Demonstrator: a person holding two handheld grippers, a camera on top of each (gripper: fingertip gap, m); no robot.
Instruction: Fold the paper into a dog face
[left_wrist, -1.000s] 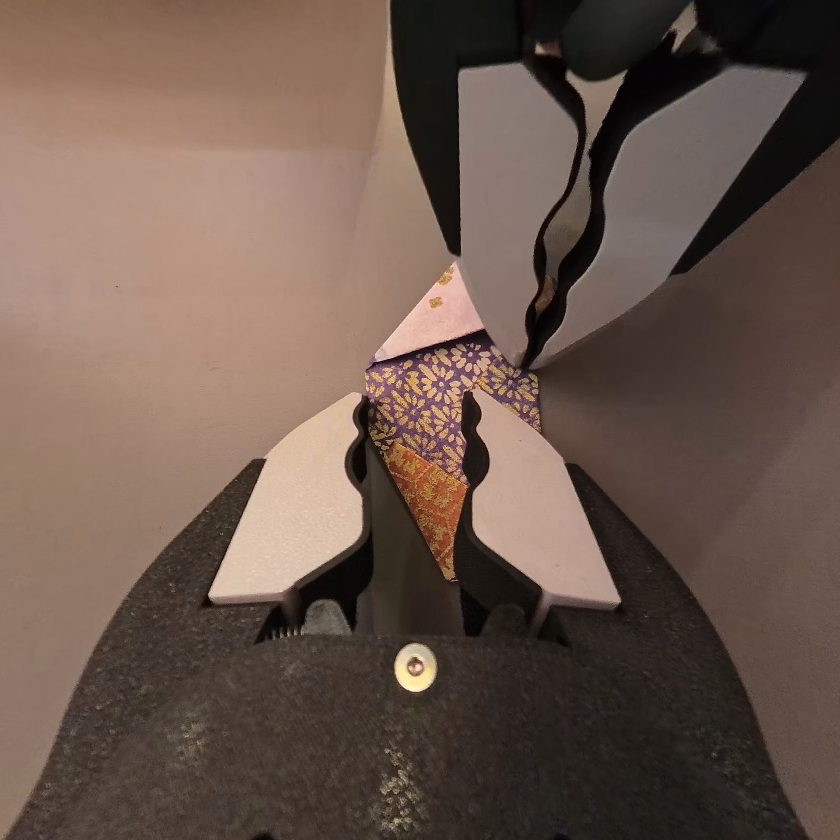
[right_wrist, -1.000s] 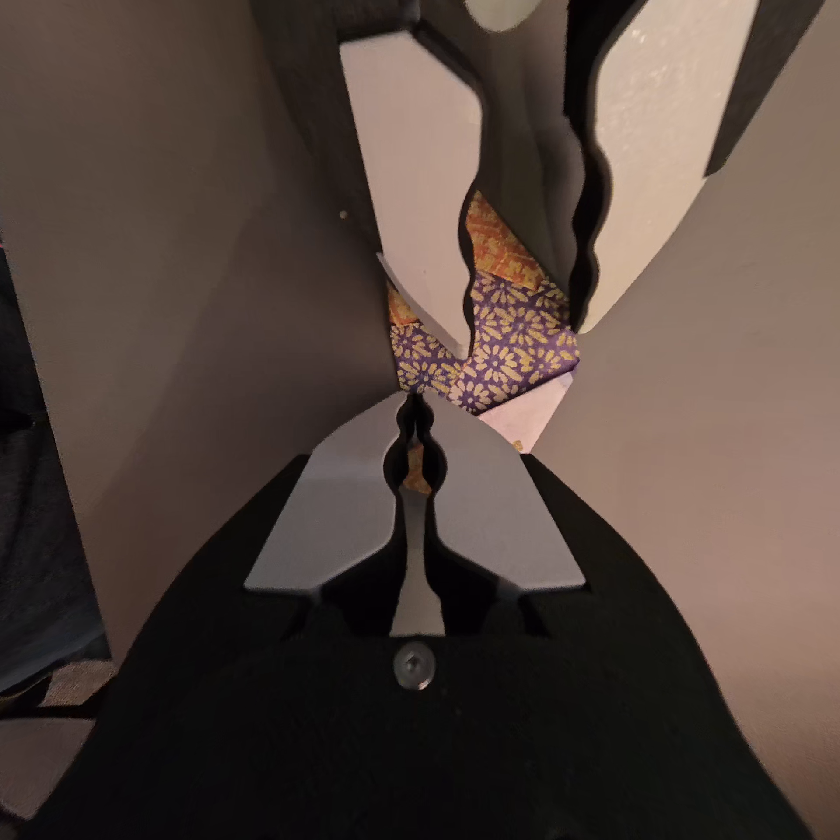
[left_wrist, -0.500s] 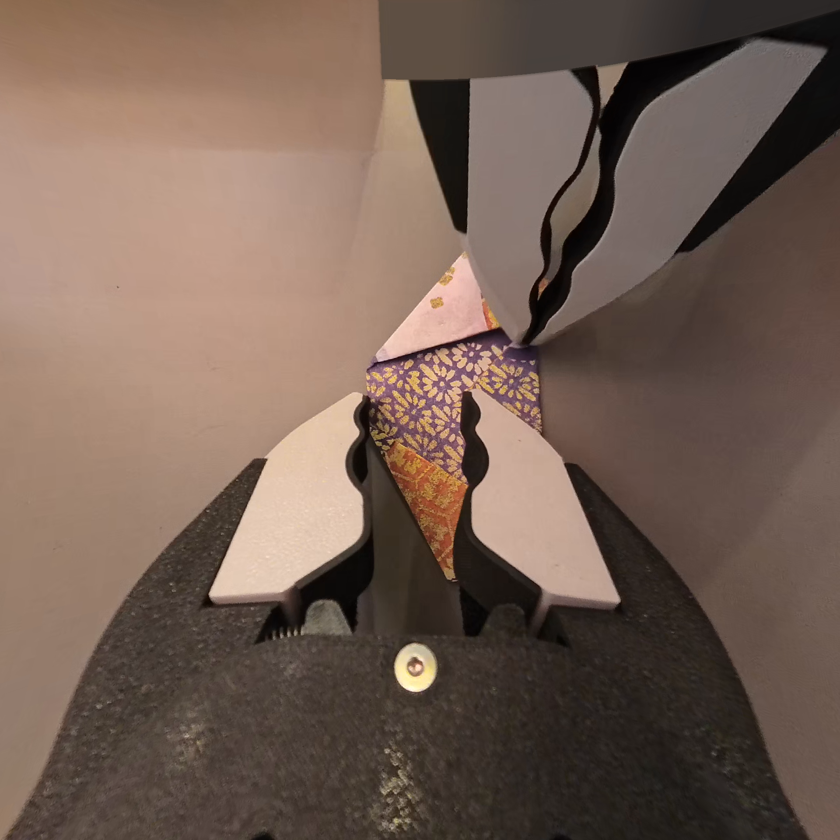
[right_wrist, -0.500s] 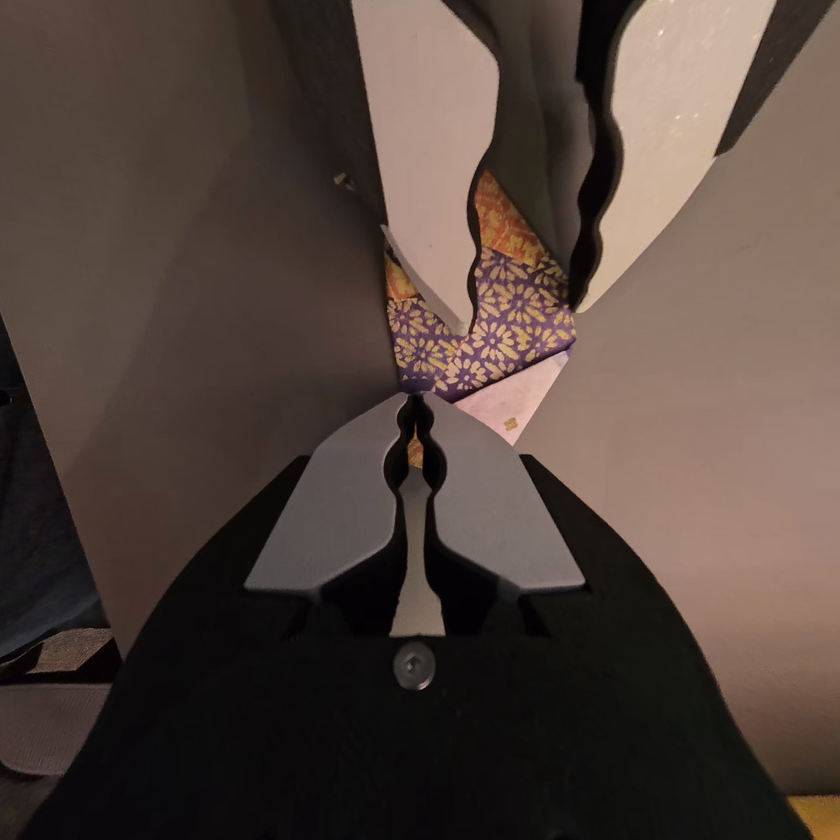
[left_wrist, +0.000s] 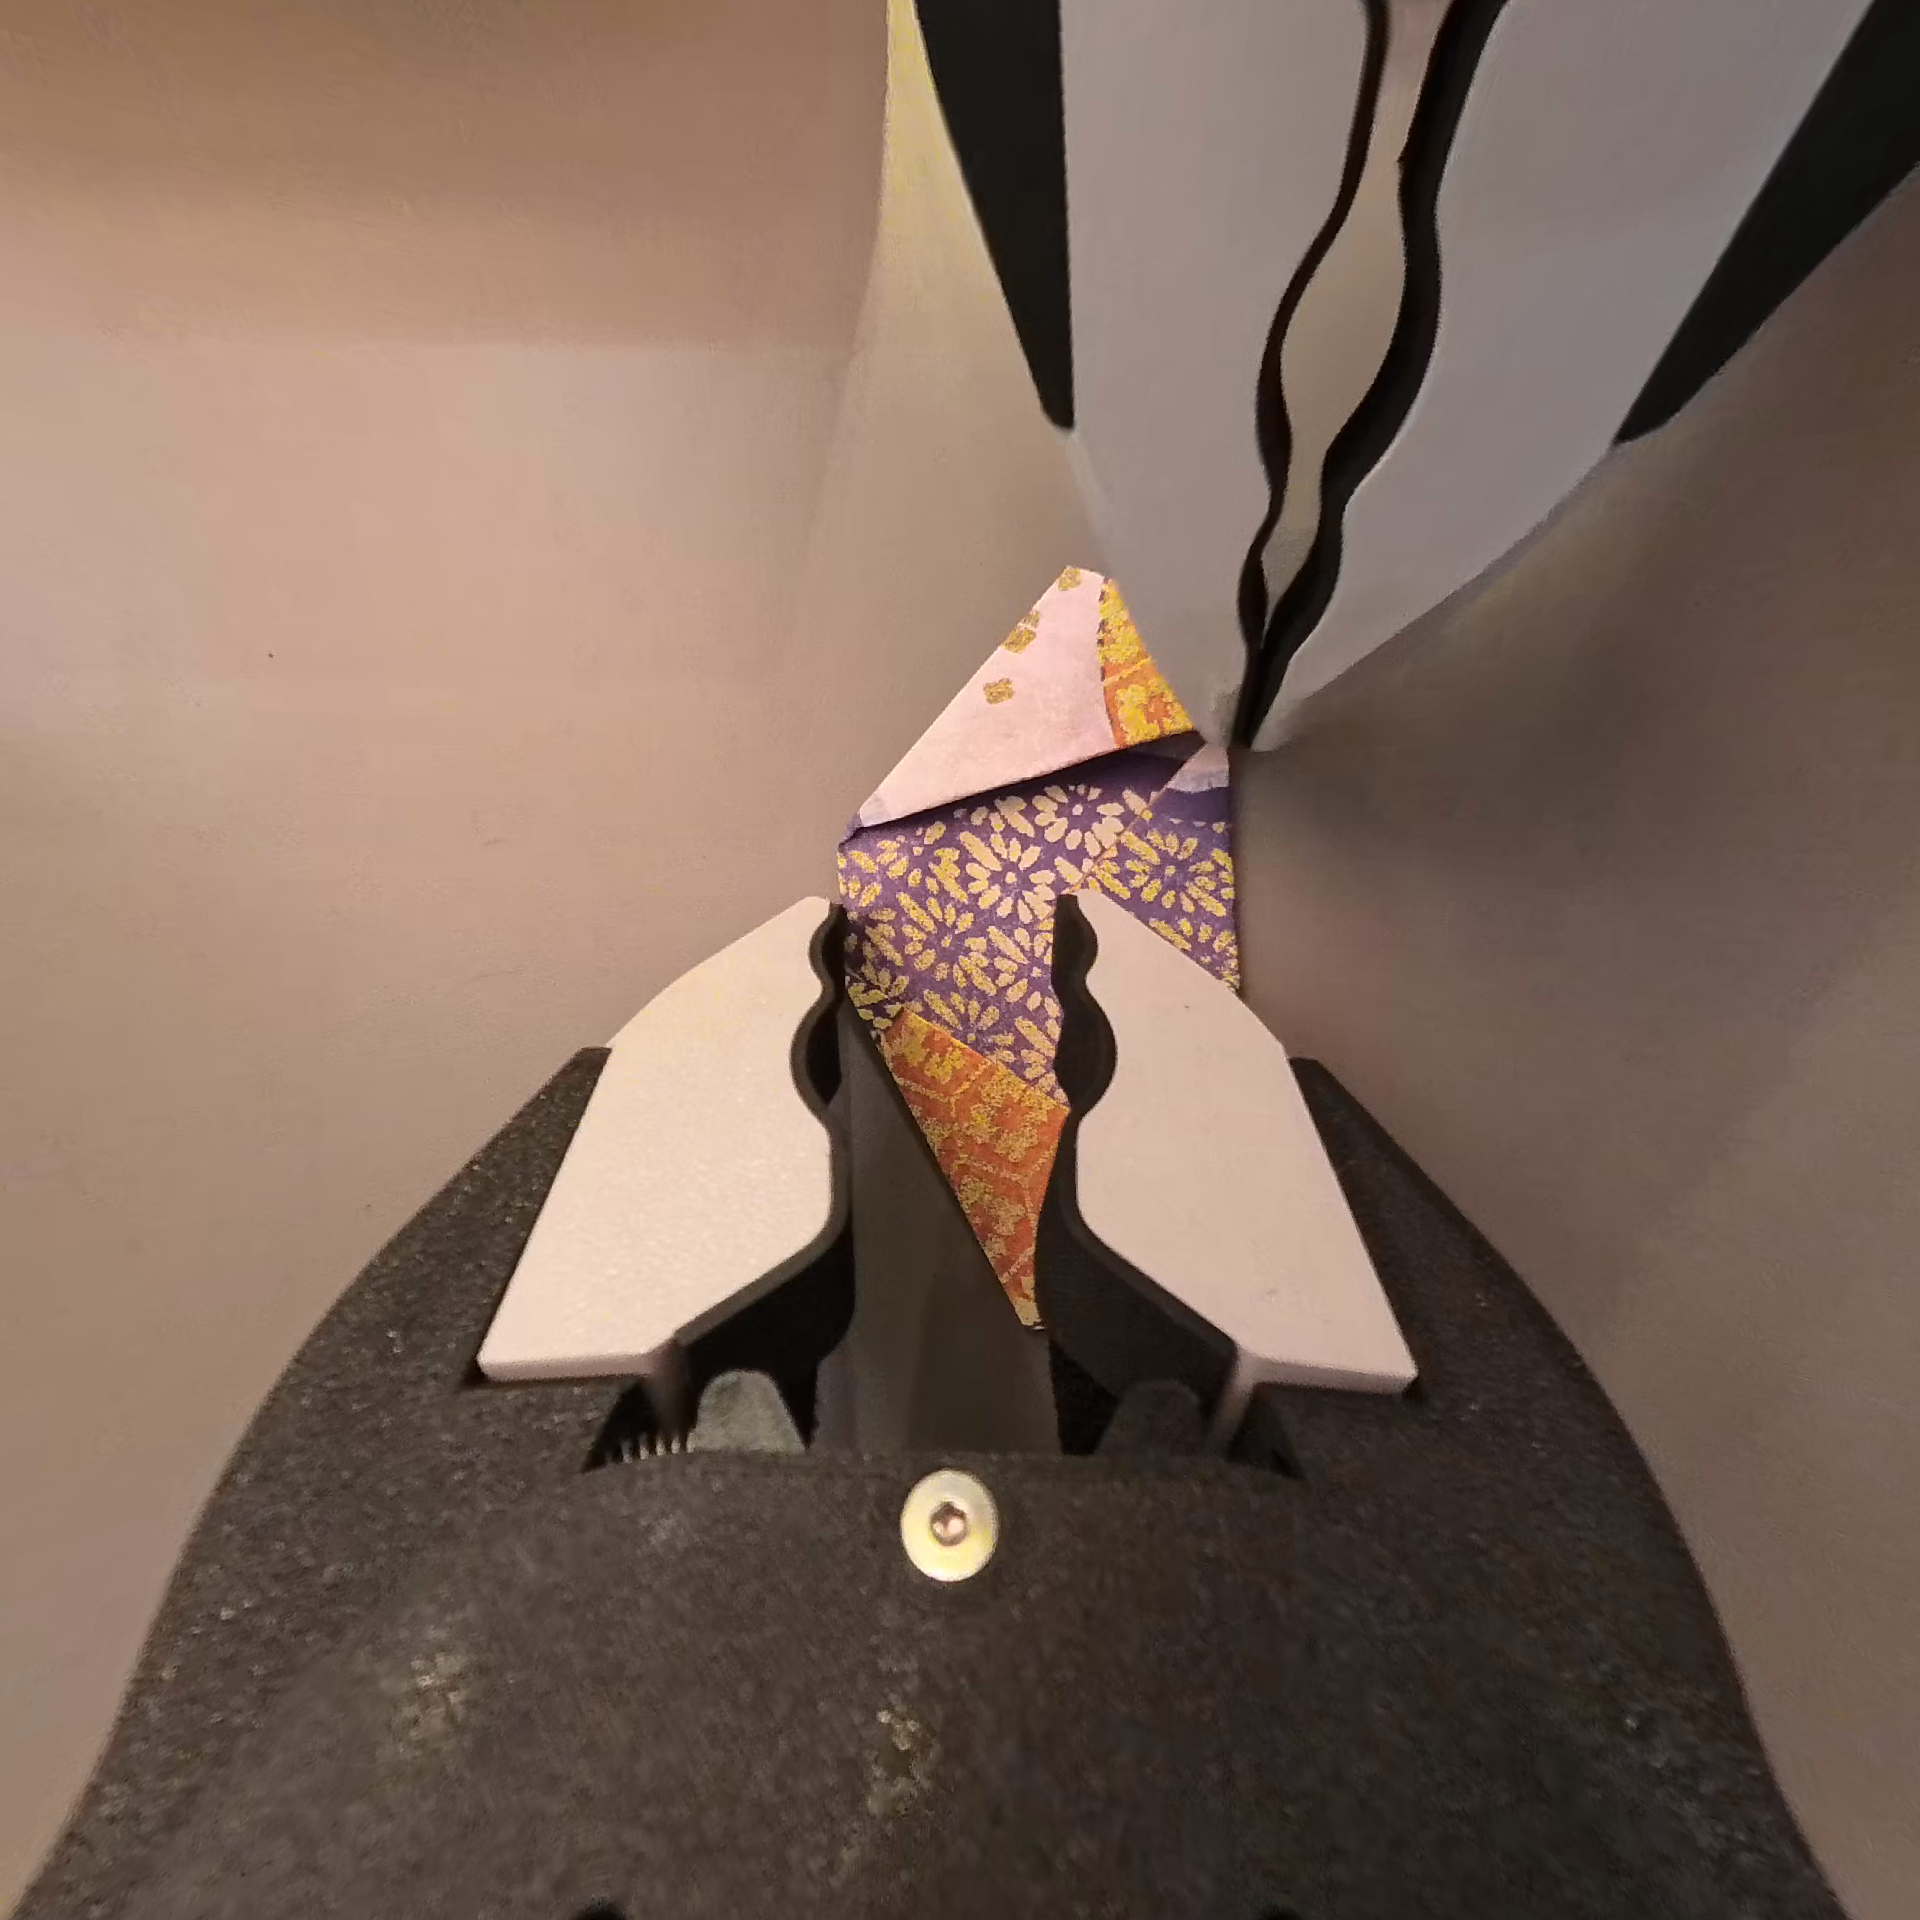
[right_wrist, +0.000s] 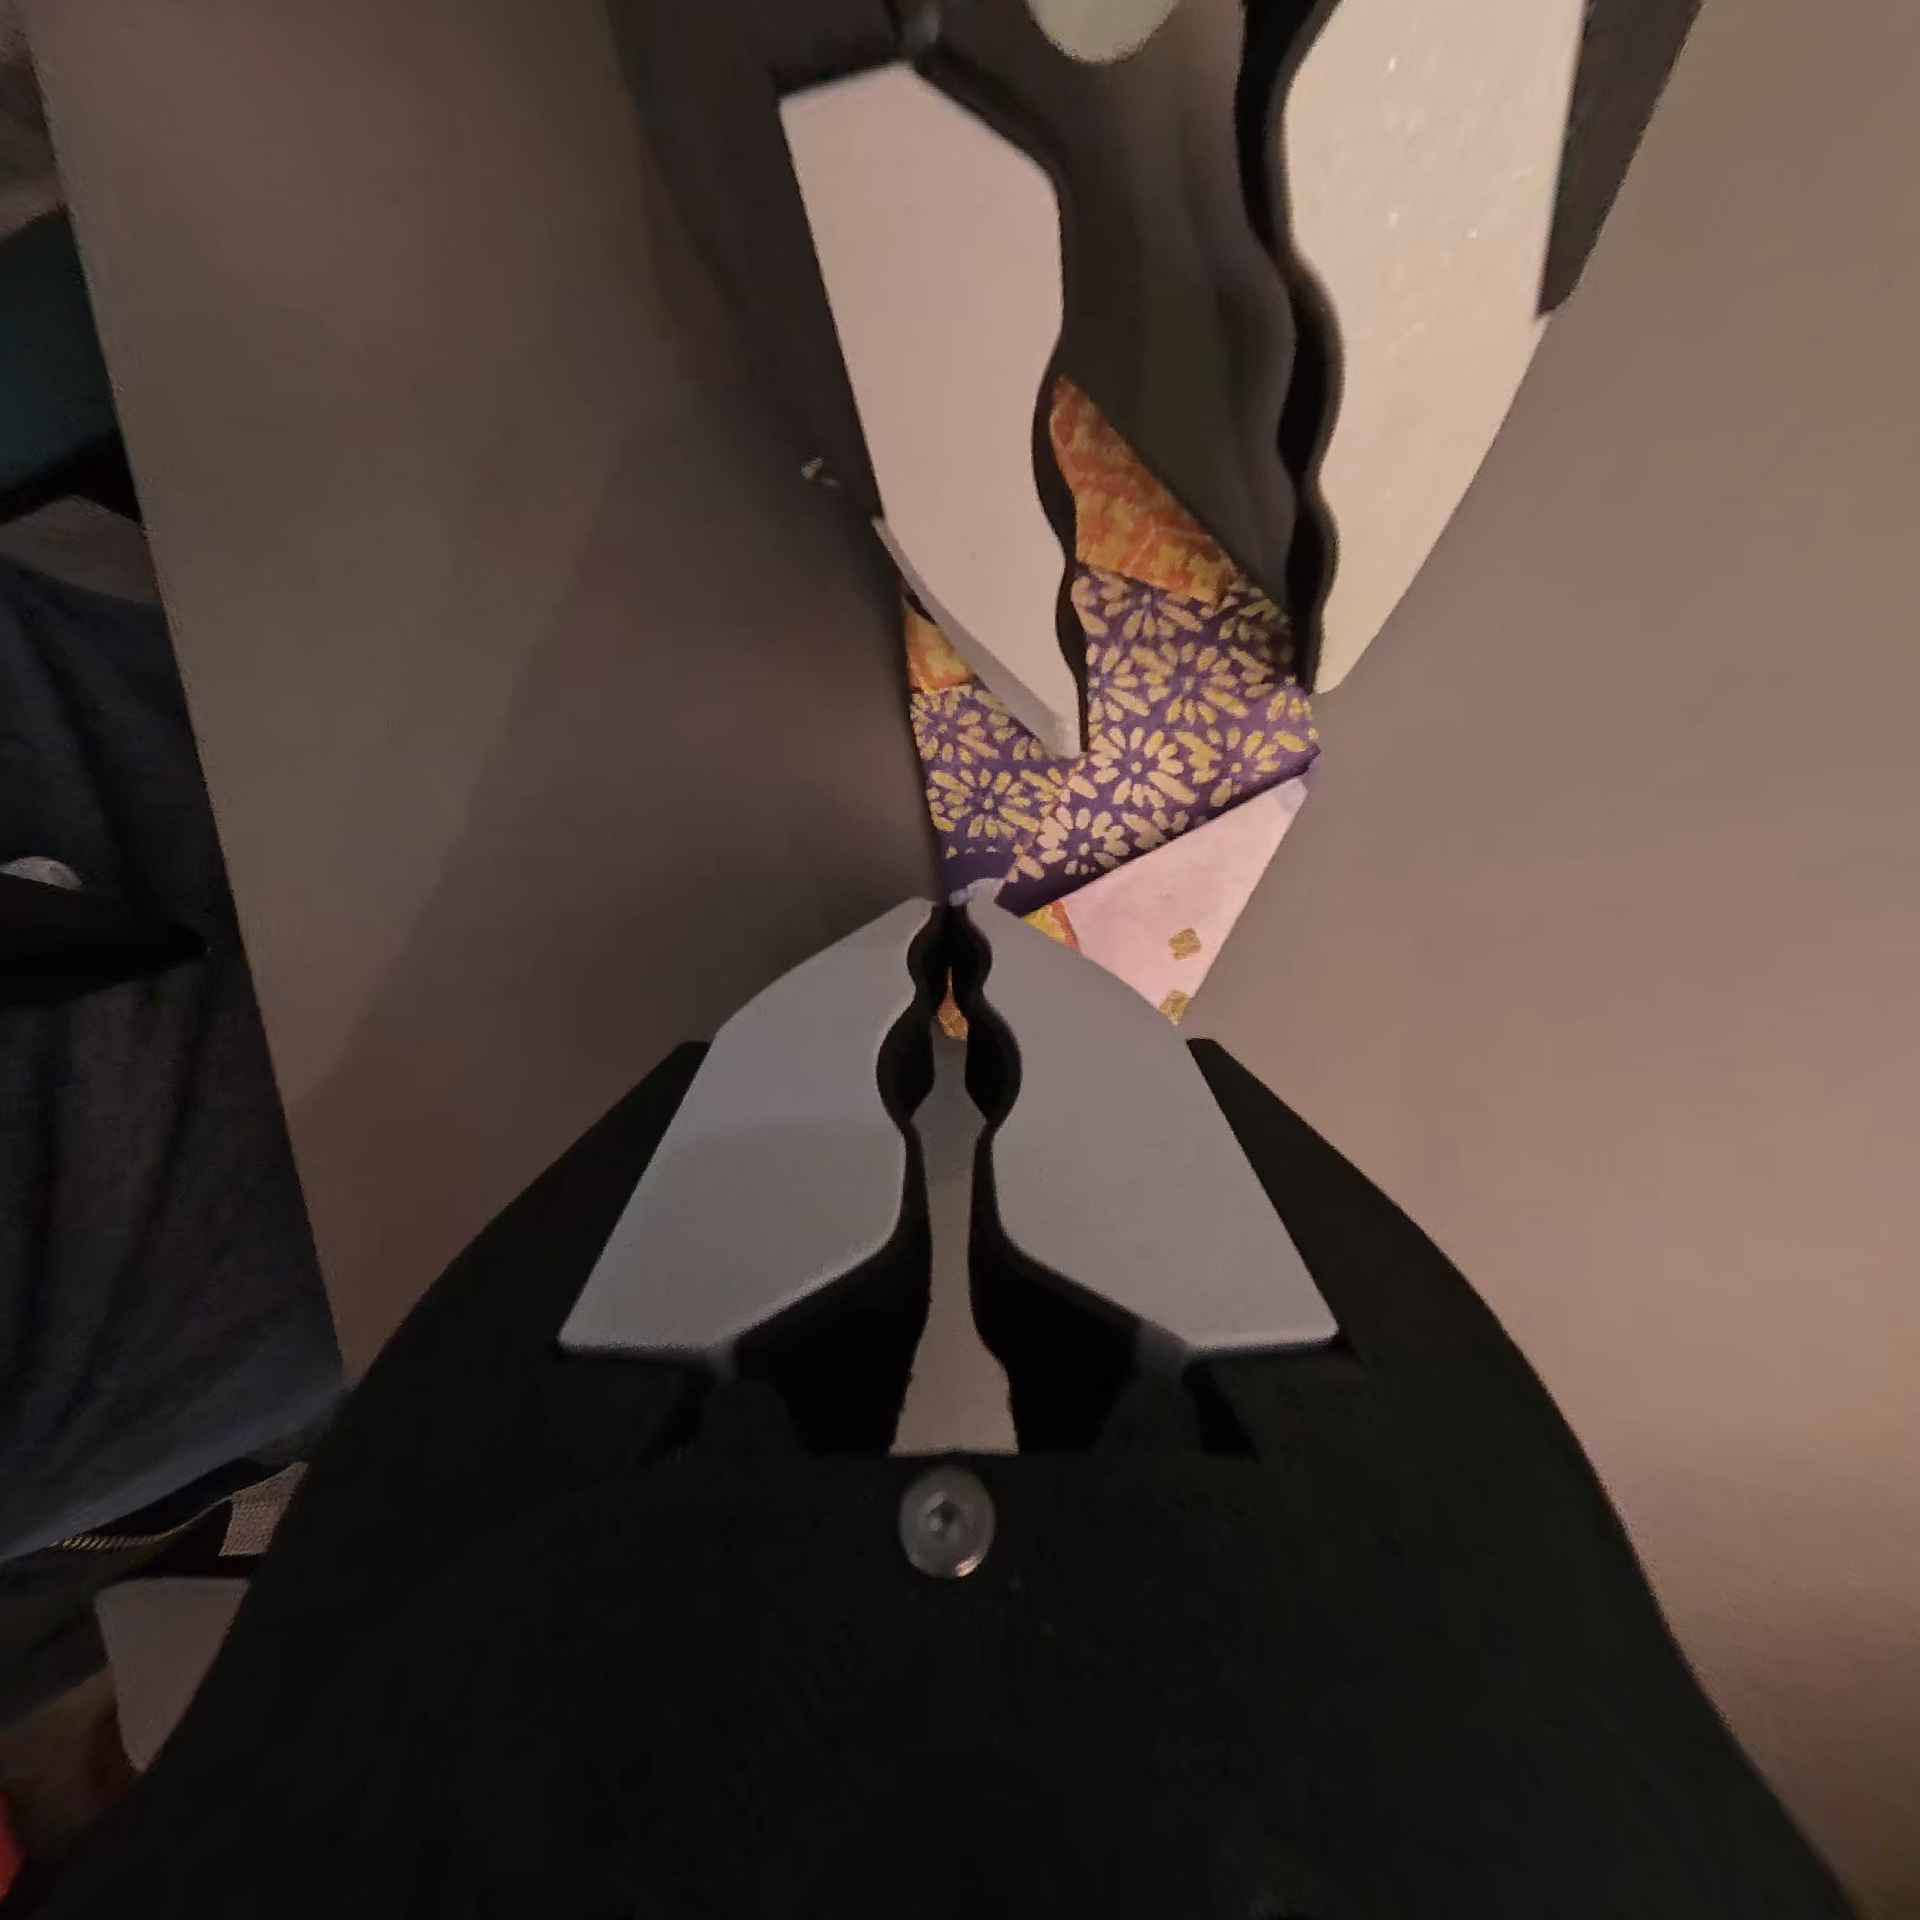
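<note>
Purple paper between parted left tool jaws.

Right gripper is sliding off the paper toward its far right corner, tips now pinched at that corner instead of over the purple panel. Far flap of the paper is lifting, showing more pale underside and an orange strip. In the right wrist view the gripper is backing toward the paper's near edge.
</note>
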